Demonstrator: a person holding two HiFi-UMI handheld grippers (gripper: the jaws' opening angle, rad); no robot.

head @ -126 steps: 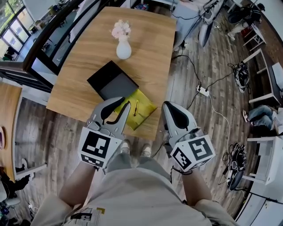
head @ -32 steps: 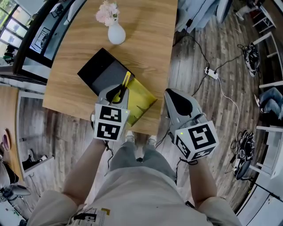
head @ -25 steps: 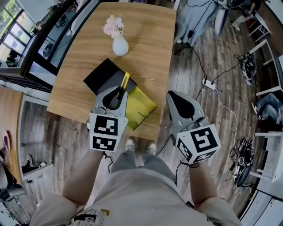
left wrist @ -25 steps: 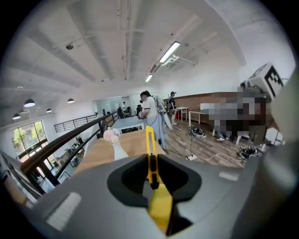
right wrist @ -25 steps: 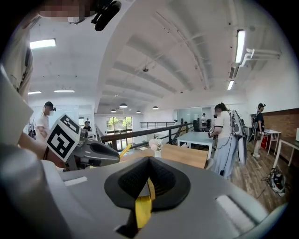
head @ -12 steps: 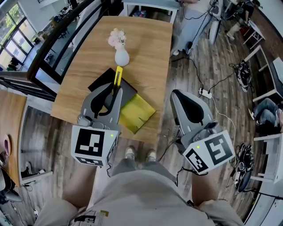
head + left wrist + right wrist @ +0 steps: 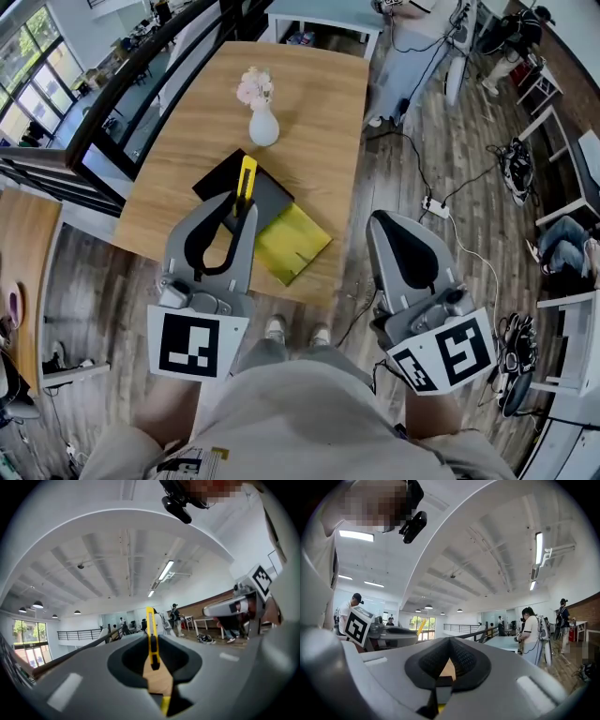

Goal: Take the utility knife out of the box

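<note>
Item: utility knife (image 7: 247, 173), yellow, qty 1. Location: centre-left of head view, clamped between the jaws of the left gripper (image 7: 244, 199), its free end sticking out past the jaw tips toward the top of the frame. Left gripper view confirms: knife body runs straight up the middle and the jaws are closed onto it, part-open only as far as the handle's width allows. Right gripper (image 7: 384, 225), lower right of frame: jaws brought fully together, nothing between them, idle. Task status: knife judged out of the box, since it sits in the jaws and not in either box part, though in the head view it overlaps the black box (image 7: 272, 192), so clearance above it can't be read exactly. Left to do, prob.: nothing beyond carrying it clear or setting it down; the task names no drop spot. Count: grippers x2; knife x1; black box x1, centre of frame; yellow tray (image 7: 292, 242) x1, touching the black box's lower-right edge, no knife in it; white vase (image 7: 263, 128) w/ pale flowers x1, upper centre; wooden table (image 7: 309, 103) x1, bearing all of these.
</note>
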